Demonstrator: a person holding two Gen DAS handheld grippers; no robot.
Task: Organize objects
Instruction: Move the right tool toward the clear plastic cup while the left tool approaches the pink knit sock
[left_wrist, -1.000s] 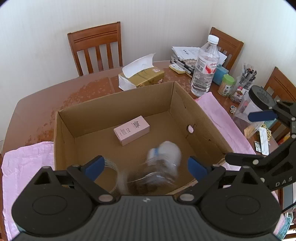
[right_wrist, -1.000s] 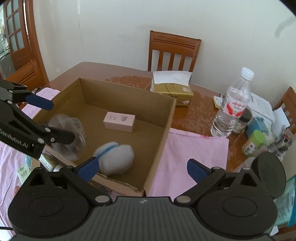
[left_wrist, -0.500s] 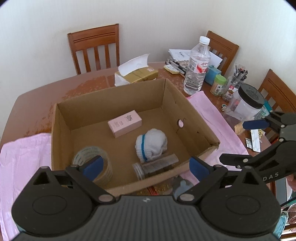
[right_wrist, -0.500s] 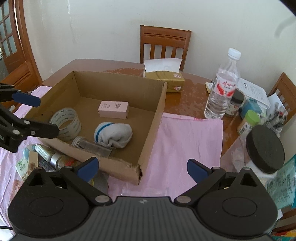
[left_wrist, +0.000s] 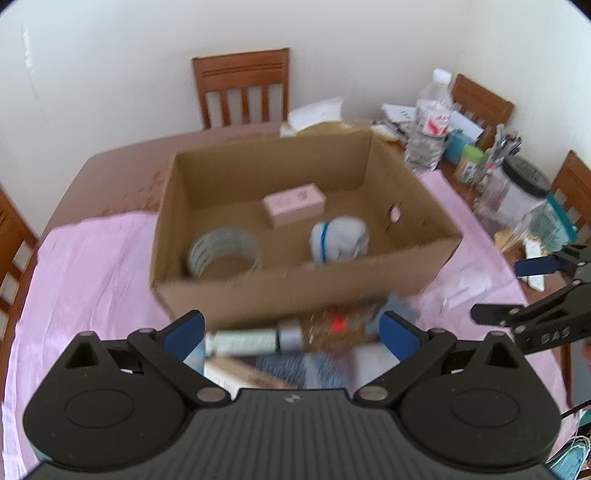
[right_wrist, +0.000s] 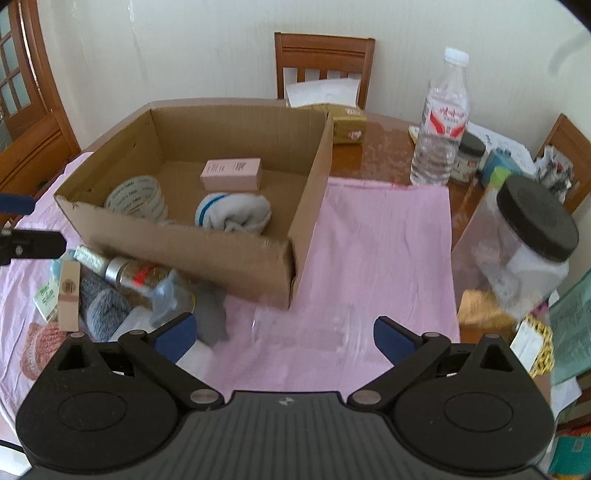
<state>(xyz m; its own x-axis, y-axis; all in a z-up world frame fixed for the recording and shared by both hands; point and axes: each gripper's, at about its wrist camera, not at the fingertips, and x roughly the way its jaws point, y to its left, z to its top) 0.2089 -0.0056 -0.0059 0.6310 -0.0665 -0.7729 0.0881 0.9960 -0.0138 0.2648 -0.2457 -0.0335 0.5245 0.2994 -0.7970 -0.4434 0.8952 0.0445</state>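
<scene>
Cardboard box (right_wrist: 236, 254) on the bench, holding tape, sock, pink carton.
Left tongs (left_wrist: 291, 330) and right tongs (right_wrist: 282, 334) both spread wide, gripping nothing.

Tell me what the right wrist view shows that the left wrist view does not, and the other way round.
Only the right wrist view shows the wooden door at the far left, the small dark-lidded jar behind the water bottle, and the pink knitted piece near the left edge.

Only the left wrist view shows the pen holder beside the green-capped container.

Both show the cardboard box holding the tape roll, pink box and rolled sock.
</scene>
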